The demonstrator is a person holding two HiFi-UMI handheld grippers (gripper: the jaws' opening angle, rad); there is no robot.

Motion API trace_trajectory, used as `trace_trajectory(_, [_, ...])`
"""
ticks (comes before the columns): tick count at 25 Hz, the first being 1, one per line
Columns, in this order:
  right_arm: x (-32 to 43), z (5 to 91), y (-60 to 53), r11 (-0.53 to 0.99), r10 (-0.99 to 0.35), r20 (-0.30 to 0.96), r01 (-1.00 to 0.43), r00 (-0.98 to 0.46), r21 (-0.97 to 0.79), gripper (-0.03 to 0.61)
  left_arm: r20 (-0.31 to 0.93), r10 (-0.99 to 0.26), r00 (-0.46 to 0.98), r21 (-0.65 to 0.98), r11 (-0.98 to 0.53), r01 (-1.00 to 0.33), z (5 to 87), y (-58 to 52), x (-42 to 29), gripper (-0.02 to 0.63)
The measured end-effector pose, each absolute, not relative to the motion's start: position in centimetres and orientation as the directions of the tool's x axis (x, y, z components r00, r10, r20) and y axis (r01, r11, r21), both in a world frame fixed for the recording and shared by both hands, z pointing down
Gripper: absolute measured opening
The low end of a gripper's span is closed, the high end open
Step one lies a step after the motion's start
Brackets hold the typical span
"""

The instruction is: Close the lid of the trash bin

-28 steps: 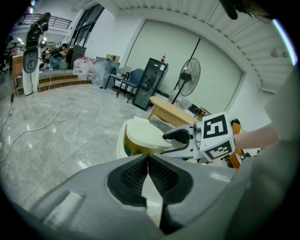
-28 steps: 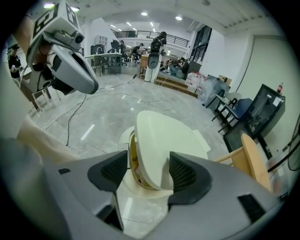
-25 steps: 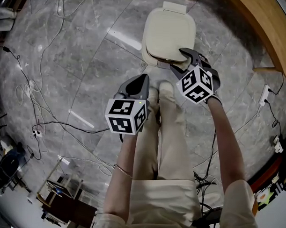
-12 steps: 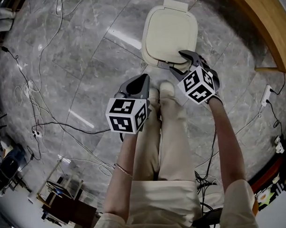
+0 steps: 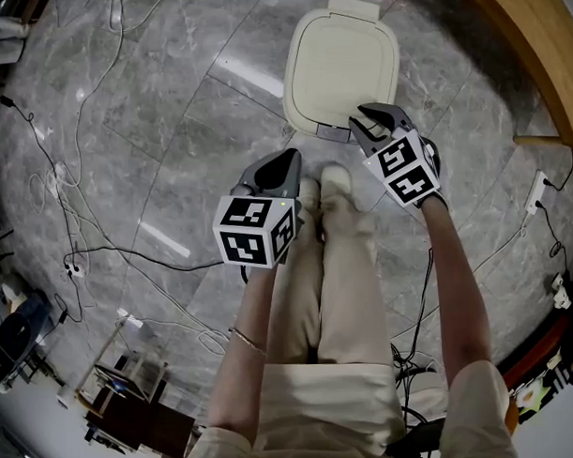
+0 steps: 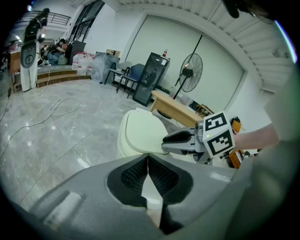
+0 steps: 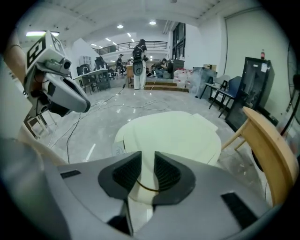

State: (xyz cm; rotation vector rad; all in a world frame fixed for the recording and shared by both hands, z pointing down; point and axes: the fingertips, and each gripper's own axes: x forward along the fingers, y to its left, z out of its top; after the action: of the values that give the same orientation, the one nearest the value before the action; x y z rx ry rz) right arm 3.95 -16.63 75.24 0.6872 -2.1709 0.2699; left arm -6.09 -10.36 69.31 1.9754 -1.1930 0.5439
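- Head view: the trash bin (image 5: 294, 115) is standing on the grey floor (image 5: 151, 106) at upper centre, its cream lid (image 5: 342, 62) lying almost flat. The right hand-held gripper (image 5: 365, 119) is hovering at the lid's near edge.
- Left gripper view: the left hand-held gripper (image 6: 148, 159) is idling short of the bin, jaws pressed together on nothing.
- Right gripper view: the right jaws have just been closing to a narrow gap, with nothing between them. I'd be pressing straight down on the front rim, not pinching it.
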Motion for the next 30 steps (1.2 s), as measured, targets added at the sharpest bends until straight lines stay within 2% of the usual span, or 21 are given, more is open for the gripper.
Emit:
trace_trajectory(2, [4.1, 75.3, -16.9, 0.817, -0.399, 0.762, -0.575, -0.509, 0.044, 0.06, 0.679, -0.559, 0.477, 0.384, -0.283, -0.879, 69.5, -10.5, -6.0, 0.023])
trace_trajectory(19, [4.3, 75.5, -17.1, 0.761, -0.453, 0.702, -0.649, -0.55, -0.018, 0.048, 0.675, -0.551, 0.491, 0.396, -0.291, -0.871, 70.6, -12.0, -5.2, 0.023])
trace_trajectory(30, [4.2, 75.8, -17.1, 0.753, -0.443, 0.717, -0.657, -0.538, -0.028, 0.041, 0.675, -0.551, 0.49, 0.397, -0.289, -0.871, 70.3, -12.8, -5.0, 0.023])
